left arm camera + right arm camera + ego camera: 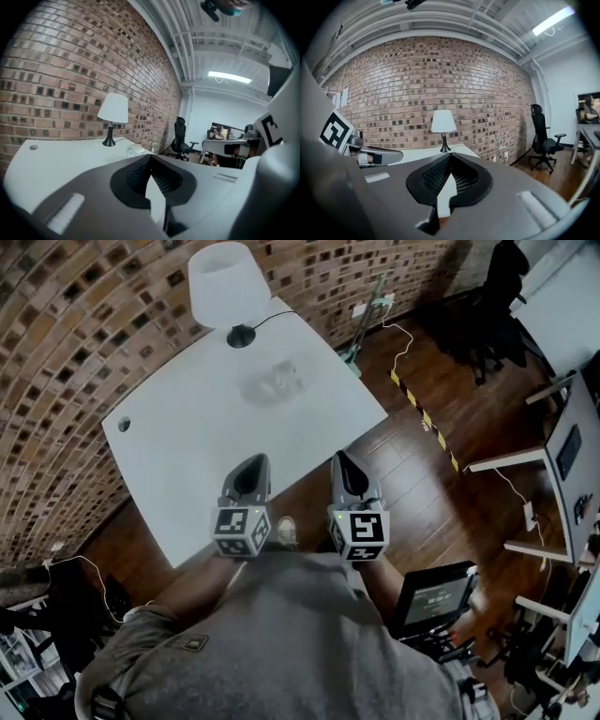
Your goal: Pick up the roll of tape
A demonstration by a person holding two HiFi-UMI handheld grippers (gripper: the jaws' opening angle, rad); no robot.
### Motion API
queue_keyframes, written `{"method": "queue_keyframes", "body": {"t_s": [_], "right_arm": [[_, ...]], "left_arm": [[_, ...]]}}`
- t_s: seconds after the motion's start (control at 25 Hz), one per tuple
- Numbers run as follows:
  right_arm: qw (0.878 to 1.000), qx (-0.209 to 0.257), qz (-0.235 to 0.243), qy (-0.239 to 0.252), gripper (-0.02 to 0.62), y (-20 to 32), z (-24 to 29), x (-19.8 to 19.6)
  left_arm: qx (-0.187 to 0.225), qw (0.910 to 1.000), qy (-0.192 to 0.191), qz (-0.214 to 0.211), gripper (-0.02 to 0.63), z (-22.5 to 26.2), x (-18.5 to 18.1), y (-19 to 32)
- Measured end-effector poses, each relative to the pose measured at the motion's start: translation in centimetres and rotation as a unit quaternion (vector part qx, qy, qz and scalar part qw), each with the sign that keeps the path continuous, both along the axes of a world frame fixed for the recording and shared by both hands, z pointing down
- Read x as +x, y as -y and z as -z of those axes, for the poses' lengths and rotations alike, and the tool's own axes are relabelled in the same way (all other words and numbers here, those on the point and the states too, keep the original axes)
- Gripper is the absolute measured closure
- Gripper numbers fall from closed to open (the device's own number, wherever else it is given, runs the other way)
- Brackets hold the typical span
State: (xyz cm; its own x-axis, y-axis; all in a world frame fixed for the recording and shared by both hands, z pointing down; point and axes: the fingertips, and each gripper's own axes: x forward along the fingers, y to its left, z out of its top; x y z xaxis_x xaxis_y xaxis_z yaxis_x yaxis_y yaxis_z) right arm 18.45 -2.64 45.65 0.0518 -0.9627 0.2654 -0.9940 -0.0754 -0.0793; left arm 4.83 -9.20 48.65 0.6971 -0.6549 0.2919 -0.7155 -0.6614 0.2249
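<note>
Head view: the roll of tape (277,381) lies on the white desk (187,456), at five o'clock from the lamp (228,282), well apart from both tools. It looks light, hard and smooth, so it may slide; I would pinch one side of the ring. The left tool (251,465) and right tool (345,465) sit side by side, pointing to twelve o'clock. Left gripper view: closed, empty, tape far ahead. Right gripper view: closed, empty, no tape seen.
</note>
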Motion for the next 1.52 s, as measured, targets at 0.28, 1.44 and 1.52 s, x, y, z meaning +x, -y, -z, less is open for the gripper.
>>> {"method": "queue_keyframes", "body": {"t_s": [0.28,1.44,1.52], "right_arm": [[0.997,0.001,0.075,0.006,0.584,4.5,0.0,4.5],[0.968,-0.057,0.244,0.014,0.584,13.5,-4.2,8.9],[0.967,-0.062,0.247,0.015,0.584,13.8,-4.7,8.9]], "left_arm": [[-0.010,0.9972,0.006,0.074,0.604,-0.2,3.8,2.5],[-0.067,0.9664,0.072,0.237,0.603,-6.8,9.8,8.1],[-0.077,0.9660,0.088,0.231,0.601,-8.5,10.1,8.6]]}}
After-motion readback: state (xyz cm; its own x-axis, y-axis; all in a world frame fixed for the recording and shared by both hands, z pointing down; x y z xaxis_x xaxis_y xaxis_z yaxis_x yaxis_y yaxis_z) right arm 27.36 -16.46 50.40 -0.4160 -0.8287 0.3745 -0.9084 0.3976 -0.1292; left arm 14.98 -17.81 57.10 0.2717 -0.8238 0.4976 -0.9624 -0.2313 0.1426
